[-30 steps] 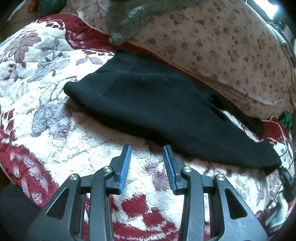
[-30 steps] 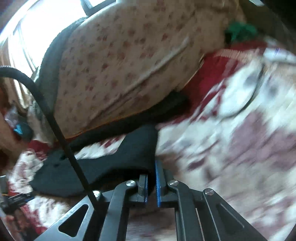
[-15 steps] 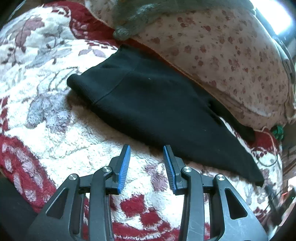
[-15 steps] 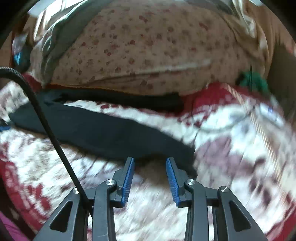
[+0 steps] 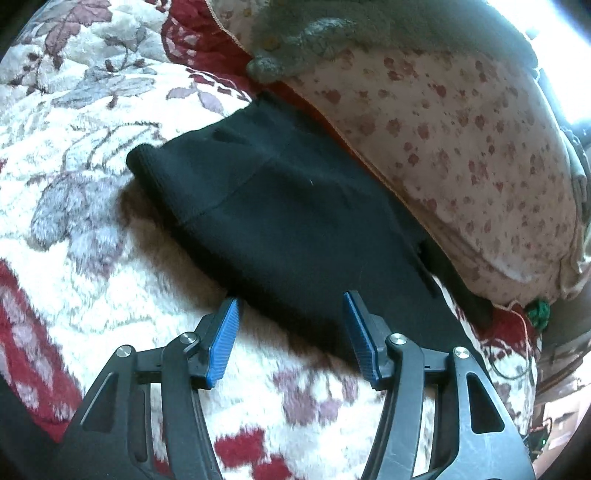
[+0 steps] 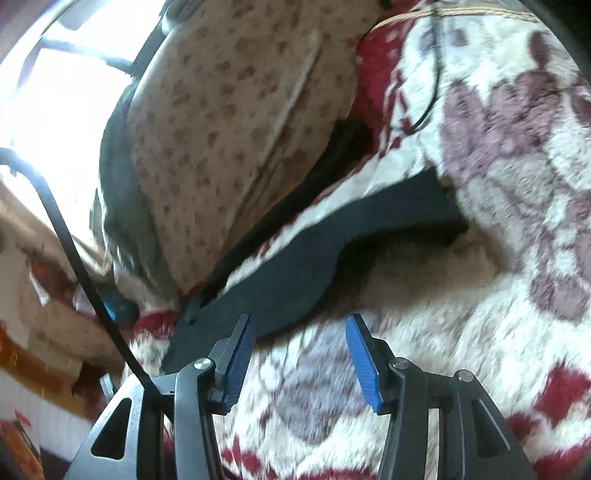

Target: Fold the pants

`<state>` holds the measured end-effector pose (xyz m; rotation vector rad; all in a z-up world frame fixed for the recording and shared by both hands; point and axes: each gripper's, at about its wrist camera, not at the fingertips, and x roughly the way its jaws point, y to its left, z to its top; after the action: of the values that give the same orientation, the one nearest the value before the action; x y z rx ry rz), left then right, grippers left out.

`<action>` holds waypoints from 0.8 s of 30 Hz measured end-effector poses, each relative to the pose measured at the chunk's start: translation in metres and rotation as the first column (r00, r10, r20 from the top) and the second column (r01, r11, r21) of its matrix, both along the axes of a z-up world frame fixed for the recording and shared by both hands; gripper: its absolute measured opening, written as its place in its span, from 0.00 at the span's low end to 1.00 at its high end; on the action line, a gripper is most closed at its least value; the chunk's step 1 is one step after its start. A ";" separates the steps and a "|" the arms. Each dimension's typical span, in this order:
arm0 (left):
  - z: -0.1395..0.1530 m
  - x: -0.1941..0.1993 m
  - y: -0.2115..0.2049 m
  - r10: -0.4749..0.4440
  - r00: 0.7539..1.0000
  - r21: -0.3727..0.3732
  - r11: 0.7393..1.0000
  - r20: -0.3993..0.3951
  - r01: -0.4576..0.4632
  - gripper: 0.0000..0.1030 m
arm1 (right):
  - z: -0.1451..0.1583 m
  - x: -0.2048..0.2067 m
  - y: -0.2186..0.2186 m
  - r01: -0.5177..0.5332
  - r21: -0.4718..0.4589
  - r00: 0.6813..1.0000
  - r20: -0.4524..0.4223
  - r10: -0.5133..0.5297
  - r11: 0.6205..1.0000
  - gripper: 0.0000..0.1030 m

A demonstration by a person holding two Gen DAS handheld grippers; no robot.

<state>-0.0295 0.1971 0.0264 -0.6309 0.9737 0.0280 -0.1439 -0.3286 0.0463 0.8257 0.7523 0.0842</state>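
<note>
The black pants (image 5: pixel 288 221) lie flat on a white and red floral blanket (image 5: pixel 74 229), waistband to the left, legs running right. One leg end shows in the right wrist view (image 6: pixel 417 210), the other leg tucked against the pillow. My left gripper (image 5: pixel 290 306) is open, its fingertips at the near edge of the pants, with nothing held. My right gripper (image 6: pixel 301 325) is open and empty, just in front of the near edge of the pant leg (image 6: pixel 295 284).
A large flowered pillow (image 5: pixel 461 147) lies right behind the pants, with a grey knit garment (image 5: pixel 314 33) on top. A thin black cord (image 6: pixel 432 74) lies on the blanket. A black cable (image 6: pixel 70 243) runs past my right gripper. A green object (image 5: pixel 537 312) sits at the pillow's right end.
My right gripper let go of the pant leg, opened and pulled back. My left gripper opened wider and moved up to the pants' near edge.
</note>
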 end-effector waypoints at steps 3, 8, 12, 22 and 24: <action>-0.003 0.010 0.000 0.018 1.000 0.018 1.000 0.005 -0.018 0.54 | -0.010 0.005 -0.013 0.071 0.059 0.997 -0.005 -0.071 0.996 0.51; -0.002 0.026 -0.001 0.018 1.000 0.046 0.999 0.017 -0.019 0.60 | -0.034 0.032 -0.033 0.146 0.195 0.989 -0.016 -0.146 0.970 0.47; -0.002 0.036 0.003 0.010 1.000 0.037 0.999 0.028 -0.011 0.51 | -0.033 0.048 -0.046 0.167 0.239 0.980 0.065 -0.187 0.957 0.19; 0.017 0.031 0.021 -0.010 0.998 0.083 0.997 0.059 0.005 0.09 | -0.015 0.061 -0.032 0.092 0.148 0.992 0.077 -0.104 0.985 0.11; 0.025 0.026 0.023 -0.019 0.997 0.094 0.995 0.070 0.013 0.09 | -0.009 0.063 -0.026 0.074 0.129 0.992 0.089 -0.086 0.989 0.11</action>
<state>-0.0036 0.2203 0.0514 -0.5342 0.9033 0.0366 -0.0813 -0.3544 0.0376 0.9638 0.6285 0.0988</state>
